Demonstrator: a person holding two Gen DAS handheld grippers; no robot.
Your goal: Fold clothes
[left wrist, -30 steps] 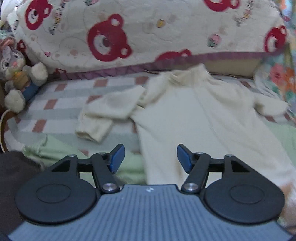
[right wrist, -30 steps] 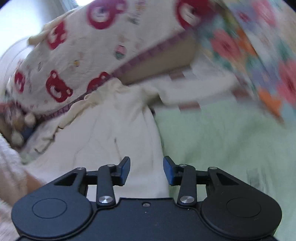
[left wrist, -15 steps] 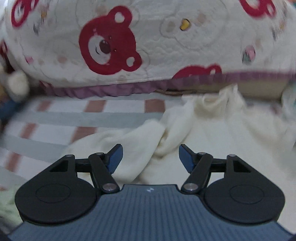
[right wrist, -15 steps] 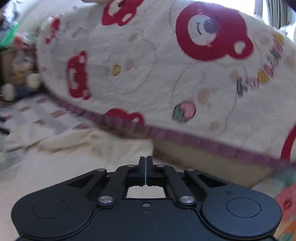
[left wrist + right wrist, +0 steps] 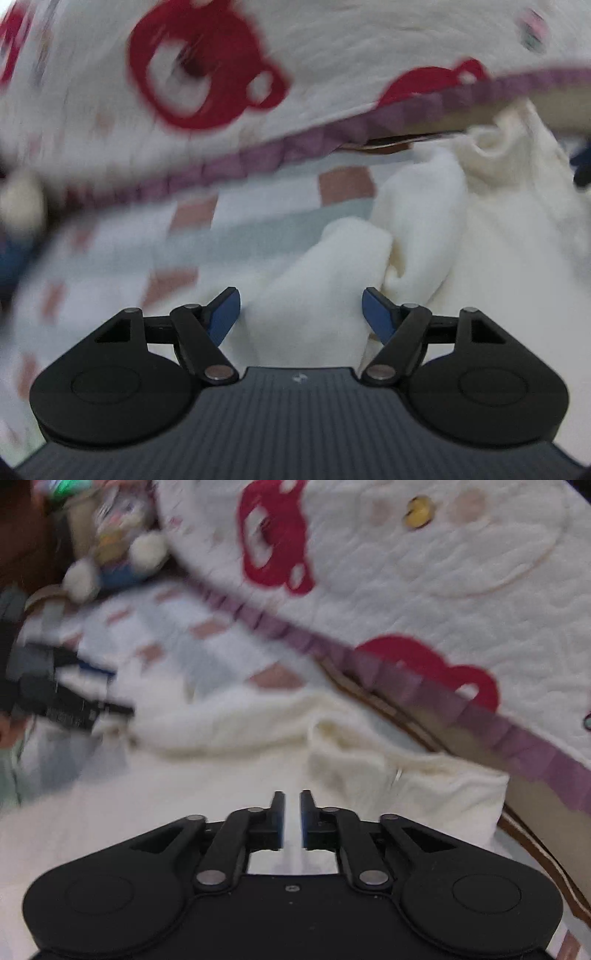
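Two blue fingers of the left gripper (image 5: 301, 312) stand wide apart around a sleeve (image 5: 325, 280) of the cream sweater (image 5: 509, 236), below the bear quilt (image 5: 258, 55); closing on one layer would serve best. Right gripper (image 5: 292, 812) shows a narrow gap, empty, above the sweater's body beside its collar (image 5: 343, 746).

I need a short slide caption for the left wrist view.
Open left gripper over a bunched sleeve of the cream garment on the checked bedsheet.
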